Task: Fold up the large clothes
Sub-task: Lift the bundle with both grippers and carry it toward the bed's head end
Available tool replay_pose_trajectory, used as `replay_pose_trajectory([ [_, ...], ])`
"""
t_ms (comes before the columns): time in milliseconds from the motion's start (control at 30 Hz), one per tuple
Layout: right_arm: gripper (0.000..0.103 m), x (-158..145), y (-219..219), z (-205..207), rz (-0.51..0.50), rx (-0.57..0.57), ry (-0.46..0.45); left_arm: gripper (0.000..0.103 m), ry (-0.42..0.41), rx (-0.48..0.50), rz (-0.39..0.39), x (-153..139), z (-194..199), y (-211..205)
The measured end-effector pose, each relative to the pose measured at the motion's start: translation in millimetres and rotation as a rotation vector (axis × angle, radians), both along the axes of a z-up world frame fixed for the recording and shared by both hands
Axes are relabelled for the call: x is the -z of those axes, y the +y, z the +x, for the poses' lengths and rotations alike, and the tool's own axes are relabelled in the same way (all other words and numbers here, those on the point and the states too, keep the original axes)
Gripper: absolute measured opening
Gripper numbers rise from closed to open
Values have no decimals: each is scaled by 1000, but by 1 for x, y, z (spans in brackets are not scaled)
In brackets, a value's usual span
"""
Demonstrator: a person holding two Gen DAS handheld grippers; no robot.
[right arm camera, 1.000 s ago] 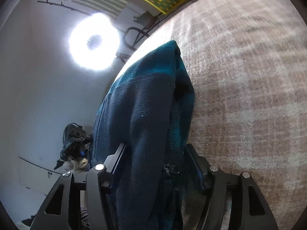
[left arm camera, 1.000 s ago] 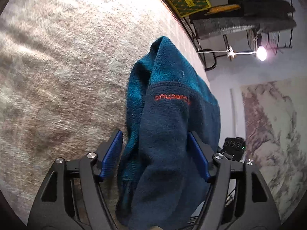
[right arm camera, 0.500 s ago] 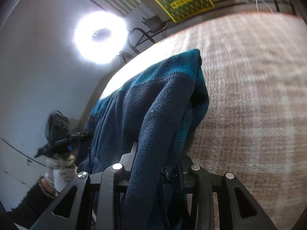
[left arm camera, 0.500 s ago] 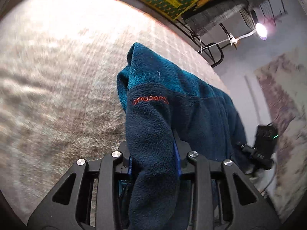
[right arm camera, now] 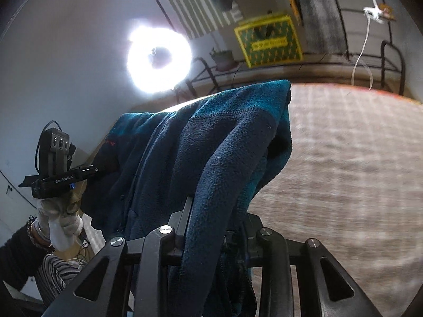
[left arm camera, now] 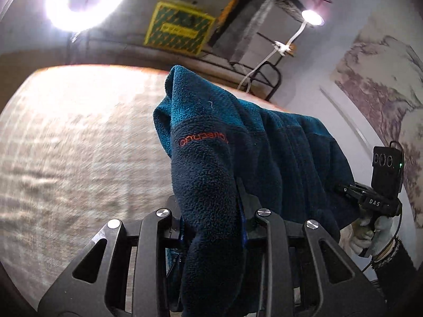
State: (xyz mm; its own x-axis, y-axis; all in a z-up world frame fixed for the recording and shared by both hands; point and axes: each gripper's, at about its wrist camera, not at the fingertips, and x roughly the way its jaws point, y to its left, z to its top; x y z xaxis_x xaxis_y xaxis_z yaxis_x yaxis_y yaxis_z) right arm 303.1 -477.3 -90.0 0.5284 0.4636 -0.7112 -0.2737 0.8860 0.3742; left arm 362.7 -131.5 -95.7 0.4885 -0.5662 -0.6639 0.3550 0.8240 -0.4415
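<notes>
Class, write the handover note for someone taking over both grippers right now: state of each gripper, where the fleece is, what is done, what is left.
Left gripper: shut on a bunch of the blue fleece jacket; its jaws have just closed on it.
Right gripper: likewise just closed, shut on another bunch of the jacket.
Jacket: hangs stretched between the two grippers, above the plaid blanket; its lower part is out of view.
Done: both grips taken, jacket picked up.
Left: no fold shows yet. Probably lay it flat on the blanket and fold it.
</notes>
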Motion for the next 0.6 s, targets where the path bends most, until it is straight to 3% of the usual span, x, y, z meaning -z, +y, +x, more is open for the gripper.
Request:
replay_pose_trajectory([
  [267,28,-15,-64,-25,-10,98,-38,28,-71,95,14,-26,-13,-76],
  [600,27,-25,-150,-32,-55,213,-54,28,-61,220,-9,-22,14,-187],
])
